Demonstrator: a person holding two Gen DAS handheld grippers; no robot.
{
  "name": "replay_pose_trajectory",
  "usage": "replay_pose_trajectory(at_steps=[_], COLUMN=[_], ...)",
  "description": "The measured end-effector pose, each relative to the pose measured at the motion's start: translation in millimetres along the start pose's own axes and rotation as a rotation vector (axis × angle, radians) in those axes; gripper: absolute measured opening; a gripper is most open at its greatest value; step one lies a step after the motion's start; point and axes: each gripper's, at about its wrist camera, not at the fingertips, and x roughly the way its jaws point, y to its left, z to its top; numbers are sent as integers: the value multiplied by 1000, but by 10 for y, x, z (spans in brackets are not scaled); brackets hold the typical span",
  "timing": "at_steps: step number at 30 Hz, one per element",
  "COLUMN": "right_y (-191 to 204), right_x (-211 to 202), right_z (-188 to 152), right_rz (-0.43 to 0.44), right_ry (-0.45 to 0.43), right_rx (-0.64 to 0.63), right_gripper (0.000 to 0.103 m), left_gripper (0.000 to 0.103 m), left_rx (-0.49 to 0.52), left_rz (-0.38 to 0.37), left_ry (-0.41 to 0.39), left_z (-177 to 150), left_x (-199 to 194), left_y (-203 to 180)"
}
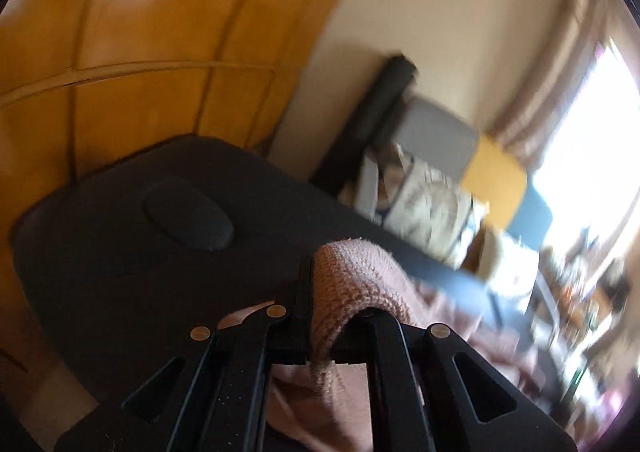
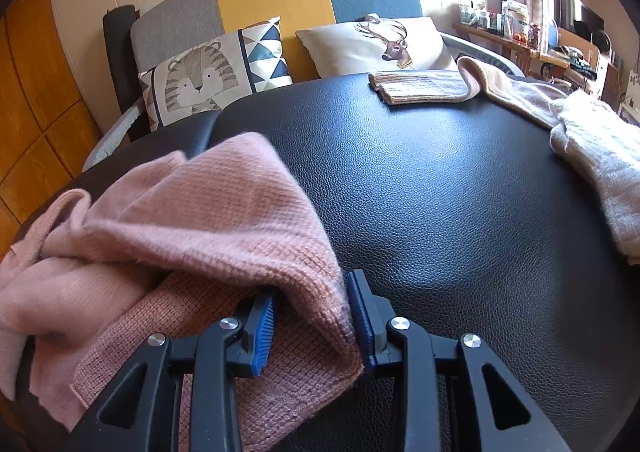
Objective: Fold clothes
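A pink knit sweater (image 2: 208, 220) lies bunched on the left of a black leather surface (image 2: 440, 180). My right gripper (image 2: 312, 316) is low over the near edge, and its blue pads (image 2: 262, 332) press a thick fold of the sweater's hem from both sides. In the blurred left wrist view my left gripper (image 1: 312, 292) is shut on another edge of the same sweater (image 1: 352, 276). It holds that edge raised above the black surface (image 1: 120, 252), with the fabric draped over one finger.
A folded beige striped garment (image 2: 420, 86) and a cream knit garment (image 2: 592, 156) lie at the far right of the surface. Behind stand a sofa with a tiger pillow (image 2: 208, 80) and a deer pillow (image 2: 380, 44). An orange wooden wardrobe (image 1: 140, 32) is on the left.
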Motion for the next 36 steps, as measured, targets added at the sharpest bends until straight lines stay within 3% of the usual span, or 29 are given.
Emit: replay_pose_trajectory(at_steps=[2,4,8,11,16,21,25,28,32,36], right_y=[-24,-71,-187,-311,-808,-1308,-1736,-1883,-1704,-1419], right_x=[0,-1,1,-56,-115,-242,-356,-314,-172,-249], right_z=[9,17,37,72,246,465,484,428,348,331], right_rz=[-1,3,12,-16,-20,-145,-226,-222,-221,-255], right_ry=[2,2,0,-24,-38,-82,-90,-35,49,53], right_rx=[10,32,96,165,348,394,483,516,386,208], right_gripper=[31,21,12,10,11,11,11,13,26,27], left_gripper=[5,5,5,5,5,5,5,7,8,9], left_rx=[-13,-13,-57,-117,-15,20,57,158,257,221], left_rz=[19,38,109,134,213,293,362,398,456,453], left_ry=[-44,-76,-130,-130,-116,-71,8,158,344,362], left_z=[154,276,501,622,733,729,562,320,-44,-173], left_x=[-111,-188,-276,-255,-144,9,244,575,942,905], left_y=[101,162,410,580,611,804,873,802,773,896])
